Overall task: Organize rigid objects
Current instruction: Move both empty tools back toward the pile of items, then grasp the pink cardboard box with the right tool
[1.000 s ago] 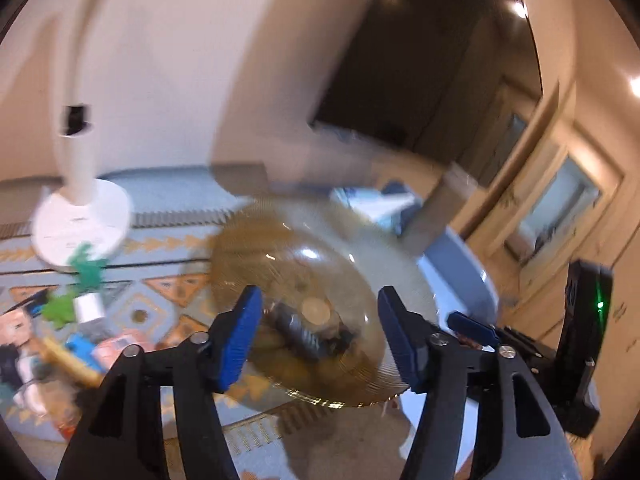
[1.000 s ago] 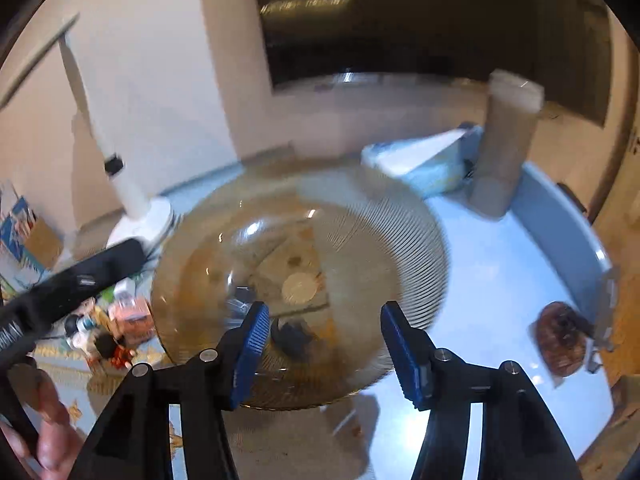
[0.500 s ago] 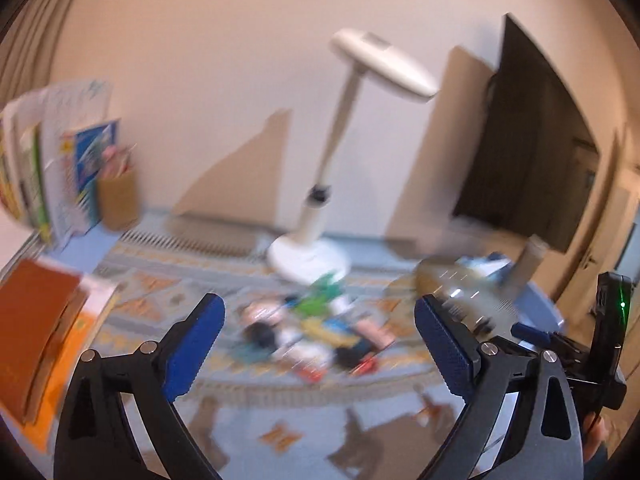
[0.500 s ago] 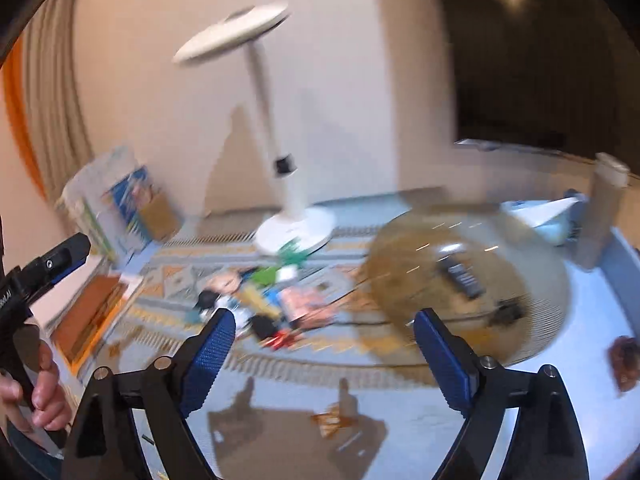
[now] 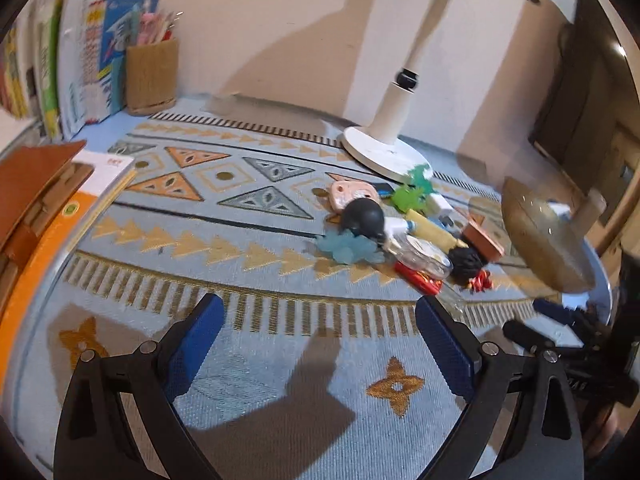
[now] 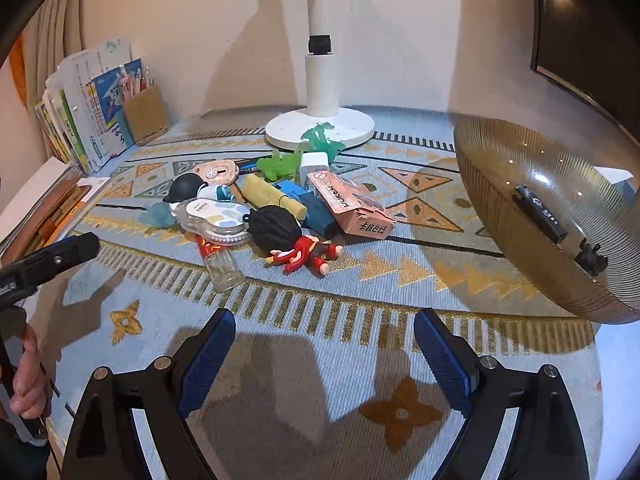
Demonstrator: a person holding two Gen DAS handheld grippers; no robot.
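A pile of small items lies mid-mat: a red-suited figurine [image 6: 298, 246], a pink box [image 6: 348, 206], a clear bottle [image 6: 222, 266], a yellow block [image 6: 272, 196], green toys [image 6: 280, 162] and a black helmet figure [image 5: 362, 218]. An amber glass bowl [image 6: 532, 216] at the right holds a black stick [image 6: 540, 214] and a small black piece [image 6: 590, 260]; it also shows in the left wrist view [image 5: 544, 236]. My left gripper [image 5: 316, 344] and right gripper [image 6: 324, 352] are both open and empty, above the mat in front of the pile.
A white lamp base [image 6: 320, 124] stands behind the pile. Books [image 6: 76, 120] and a brown pen holder [image 5: 152, 72] stand at the back left. A brown wallet on an orange book [image 5: 36, 208] lies at the left. A patterned blue mat [image 6: 320, 304] covers the table.
Both grippers have pulled back from the amber bowl and swung left towards the pile. Their jaws have opened wide. The bowl now sits off to the right.
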